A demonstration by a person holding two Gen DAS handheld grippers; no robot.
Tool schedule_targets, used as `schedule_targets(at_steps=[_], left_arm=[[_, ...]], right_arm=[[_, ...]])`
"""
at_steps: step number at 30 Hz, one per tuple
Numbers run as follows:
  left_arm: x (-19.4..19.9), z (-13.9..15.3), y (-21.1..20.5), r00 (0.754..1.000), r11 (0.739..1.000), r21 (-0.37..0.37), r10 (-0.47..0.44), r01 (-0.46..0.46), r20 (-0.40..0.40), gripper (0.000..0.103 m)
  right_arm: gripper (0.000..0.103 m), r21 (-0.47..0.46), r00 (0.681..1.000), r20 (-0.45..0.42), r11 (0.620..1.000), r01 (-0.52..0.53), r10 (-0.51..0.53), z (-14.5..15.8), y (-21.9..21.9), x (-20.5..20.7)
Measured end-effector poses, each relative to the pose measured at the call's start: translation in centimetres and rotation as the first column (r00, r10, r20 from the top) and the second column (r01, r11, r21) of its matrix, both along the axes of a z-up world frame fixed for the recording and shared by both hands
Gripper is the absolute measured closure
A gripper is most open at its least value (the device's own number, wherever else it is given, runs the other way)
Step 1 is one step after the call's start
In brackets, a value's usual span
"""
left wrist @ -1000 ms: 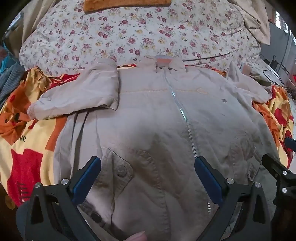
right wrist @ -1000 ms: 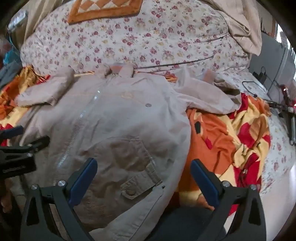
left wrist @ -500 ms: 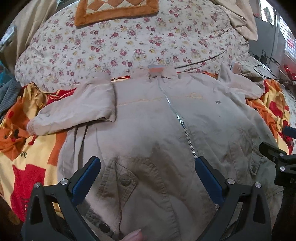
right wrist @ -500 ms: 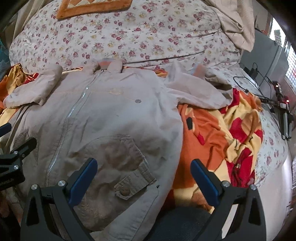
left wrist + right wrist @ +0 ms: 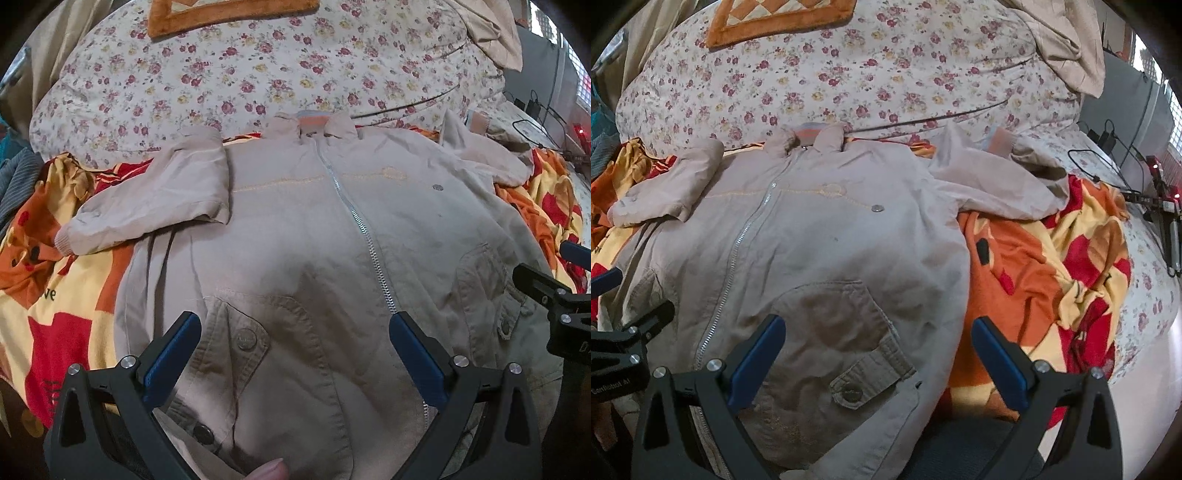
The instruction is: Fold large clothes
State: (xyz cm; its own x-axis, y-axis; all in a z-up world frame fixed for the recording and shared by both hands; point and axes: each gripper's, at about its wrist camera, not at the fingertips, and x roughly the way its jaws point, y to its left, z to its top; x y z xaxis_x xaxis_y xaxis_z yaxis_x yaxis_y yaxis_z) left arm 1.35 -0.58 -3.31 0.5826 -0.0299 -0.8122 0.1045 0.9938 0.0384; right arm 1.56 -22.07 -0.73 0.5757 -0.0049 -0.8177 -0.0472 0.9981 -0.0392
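Note:
A beige zip-up jacket (image 5: pixel 325 229) lies front up on the bed, zipped, collar at the far end; it also fills the right wrist view (image 5: pixel 820 236). Its left sleeve (image 5: pixel 155 199) is folded across by the shoulder. Its right sleeve (image 5: pixel 997 188) lies spread to the right. My left gripper (image 5: pixel 295 347) is open and empty above the hem at the left pocket. My right gripper (image 5: pixel 879 350) is open and empty above the right pocket and the jacket's right edge. Each gripper shows at the edge of the other's view.
The jacket rests on an orange, red and yellow blanket (image 5: pixel 1052 266). A big floral duvet (image 5: pixel 266 74) is heaped behind the collar, with an orange mat (image 5: pixel 775 18) on top. Cables and a charger (image 5: pixel 1115 147) lie at the far right.
Both grippers have pulled back and risen a little from the jacket, so more of the duvet shows. The jacket has not moved. Both stay open.

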Motion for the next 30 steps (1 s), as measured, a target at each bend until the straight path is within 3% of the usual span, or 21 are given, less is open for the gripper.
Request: schedule_targets(at_steps=[15,30], left_arm=[[0.5,0.7,-2.1,0.999,0.997,0.07,0.036,-0.035,-0.013,0.005],[-0.8,2.3,-4.4,0.994,0.988,0.113,0.104,-0.102,-0.018,0.005]], right_arm=[[0.001,0.117,0.996,0.077,0.992,-0.057,0.048,0.8,-1.5,0.4],[0.002,0.31,0.986,0.13,0.941,-0.138,0.102,-0.1,-4.7,-1.3]])
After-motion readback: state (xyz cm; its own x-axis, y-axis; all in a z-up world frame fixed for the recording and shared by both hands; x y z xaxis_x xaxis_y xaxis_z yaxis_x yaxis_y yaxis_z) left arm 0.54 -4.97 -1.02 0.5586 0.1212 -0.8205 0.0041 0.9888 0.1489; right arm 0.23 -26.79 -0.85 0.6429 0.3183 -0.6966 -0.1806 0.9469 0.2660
